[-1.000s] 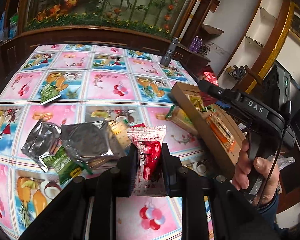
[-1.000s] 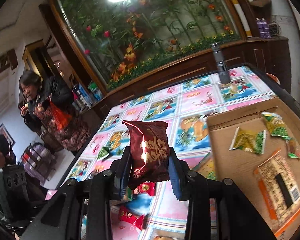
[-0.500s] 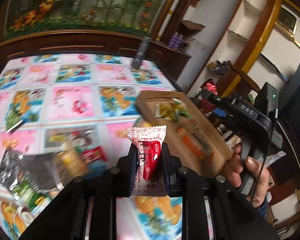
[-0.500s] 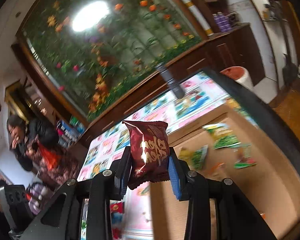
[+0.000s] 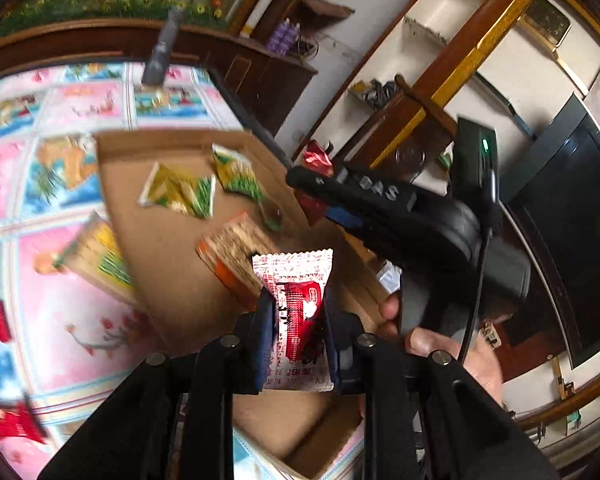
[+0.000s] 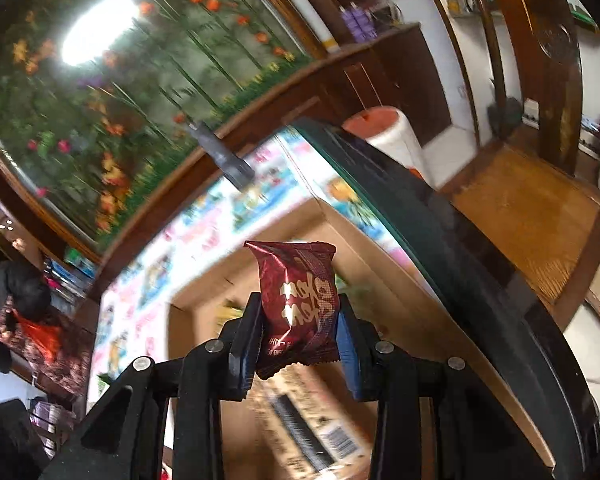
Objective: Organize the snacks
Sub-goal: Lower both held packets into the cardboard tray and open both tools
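Over a flat cardboard box (image 5: 168, 248), each gripper (image 5: 296, 316) (image 6: 298, 320) clamps a crinkly foil packet.

White-and-red packet (image 5: 296, 304), red lettering. Dark maroon packet (image 6: 300, 300), gold lettering. Brown cardboard box (image 5: 160, 240) holding green-yellow packets (image 5: 178, 190) and orange-edged packet (image 5: 232, 258). Tablecloth (image 5: 60, 280): pink and blue fruit-print squares.

White raised letters reading "DAS" are seen on the top of the black handheld gripper body (image 5: 384, 192) in the left wrist view. Gold lettering on the dark red foil snack packet (image 6: 300, 300) is too distorted to be read with certainty.
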